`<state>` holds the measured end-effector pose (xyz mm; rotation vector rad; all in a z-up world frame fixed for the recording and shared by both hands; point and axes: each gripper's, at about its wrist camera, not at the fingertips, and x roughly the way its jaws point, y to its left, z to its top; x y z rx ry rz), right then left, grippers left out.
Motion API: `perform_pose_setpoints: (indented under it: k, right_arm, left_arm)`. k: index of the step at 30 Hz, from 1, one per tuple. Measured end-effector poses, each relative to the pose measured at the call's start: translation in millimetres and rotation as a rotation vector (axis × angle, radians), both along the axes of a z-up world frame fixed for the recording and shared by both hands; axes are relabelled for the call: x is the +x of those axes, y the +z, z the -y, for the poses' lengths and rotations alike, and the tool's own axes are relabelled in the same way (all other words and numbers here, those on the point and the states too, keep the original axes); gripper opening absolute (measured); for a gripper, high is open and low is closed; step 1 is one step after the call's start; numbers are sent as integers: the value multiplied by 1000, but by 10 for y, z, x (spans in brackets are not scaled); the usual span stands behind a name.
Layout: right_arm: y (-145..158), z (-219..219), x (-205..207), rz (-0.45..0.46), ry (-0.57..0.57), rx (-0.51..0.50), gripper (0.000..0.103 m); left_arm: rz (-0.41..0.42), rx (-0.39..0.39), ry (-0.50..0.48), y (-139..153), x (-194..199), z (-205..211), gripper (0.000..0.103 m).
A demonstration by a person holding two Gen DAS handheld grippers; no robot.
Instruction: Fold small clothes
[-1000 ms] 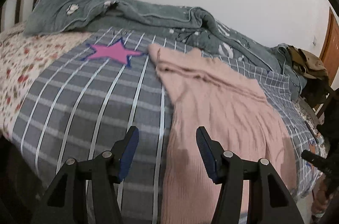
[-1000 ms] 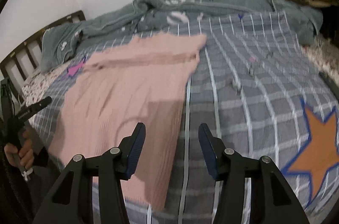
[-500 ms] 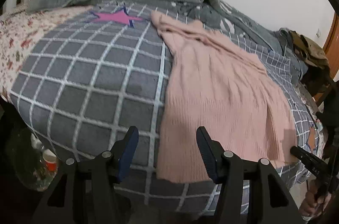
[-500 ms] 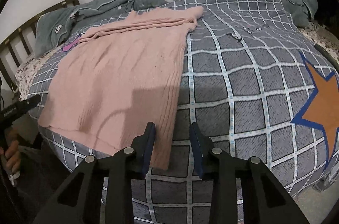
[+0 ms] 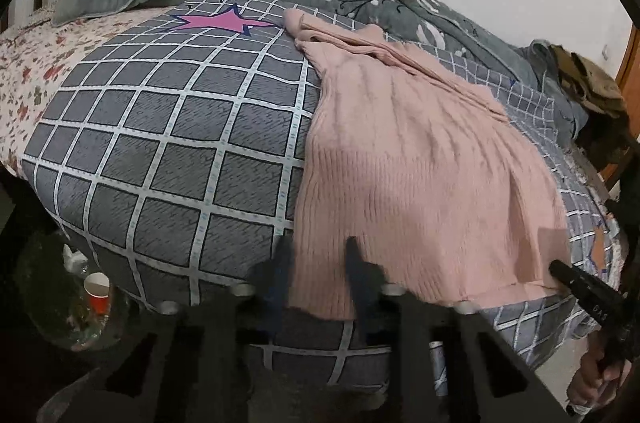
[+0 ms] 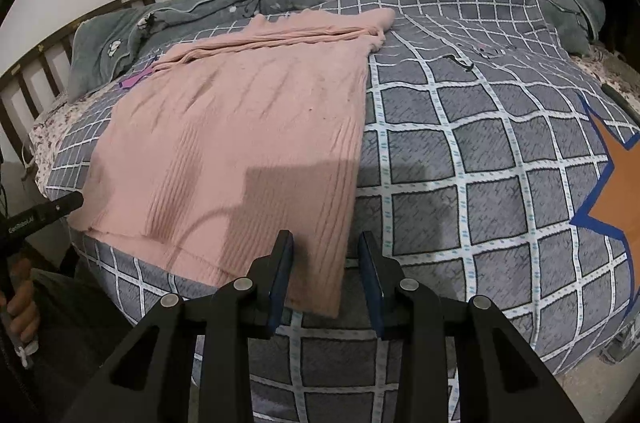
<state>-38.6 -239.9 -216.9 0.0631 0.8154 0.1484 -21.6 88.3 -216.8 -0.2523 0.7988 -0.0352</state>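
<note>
While both grippers work the near hem, folding has barely begun. Left gripper (image 5: 318, 287): jaws closing on the 6 o'clock corner of the pink knit garment (image 5: 420, 163). Right gripper (image 6: 325, 271): jaws apart, straddling the opposite corner. Garment lies flat toward 12 o'clock on the checked bedspread (image 6: 480, 183).

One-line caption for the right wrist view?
Right gripper straddling the near corner of a pink knit garment on a checked bedspread.
</note>
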Motion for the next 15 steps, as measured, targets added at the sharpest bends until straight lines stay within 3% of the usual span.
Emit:
perform_pose_setpoints:
  k: [4,6,9,12,15]
  right_arm:
    - [6,-51,28,11,25,12,6]
    - [74,-3,-36,59,7,14,5]
    - [171,247,-144,100,-36,99,5]
    - [158,396,-150,88,-48,143,4]
    - [94,329,-96,59,-36,120,4]
  left_arm:
    - [16,-13,19,31,-8,-67,7]
    - [50,-63,55,82,-74,-211,7]
    - [63,-123,83,82,-140,-366,7]
    - [53,-122,68,65,-132,-341,7]
    - [33,-127,49,42,-106,-302,7]
